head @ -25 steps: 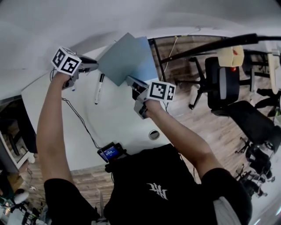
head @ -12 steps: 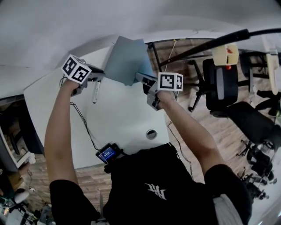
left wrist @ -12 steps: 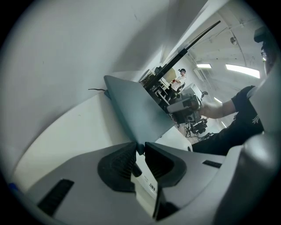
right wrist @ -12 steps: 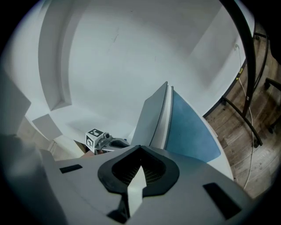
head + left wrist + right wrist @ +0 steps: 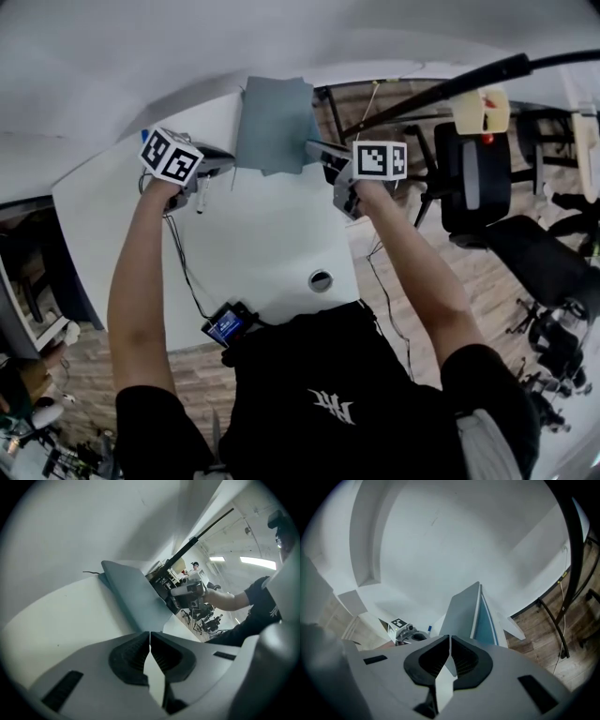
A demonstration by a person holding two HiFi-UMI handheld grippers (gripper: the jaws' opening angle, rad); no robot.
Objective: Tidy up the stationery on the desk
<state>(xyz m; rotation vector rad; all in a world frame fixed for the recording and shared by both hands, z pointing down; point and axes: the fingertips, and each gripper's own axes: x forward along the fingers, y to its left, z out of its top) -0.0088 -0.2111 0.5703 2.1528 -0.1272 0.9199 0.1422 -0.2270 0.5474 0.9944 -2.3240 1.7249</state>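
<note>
The right tool (image 5: 317, 150) is gripping the folder (image 5: 274, 122) by its right edge, while the left tool (image 5: 229, 167), just closing, is seemingly pinching its near left corner.

Head looks down; 2 gripper views share folder (image 5: 136, 599).

Bright even light, fisheye-curved edges, dark vignetted corners
</note>
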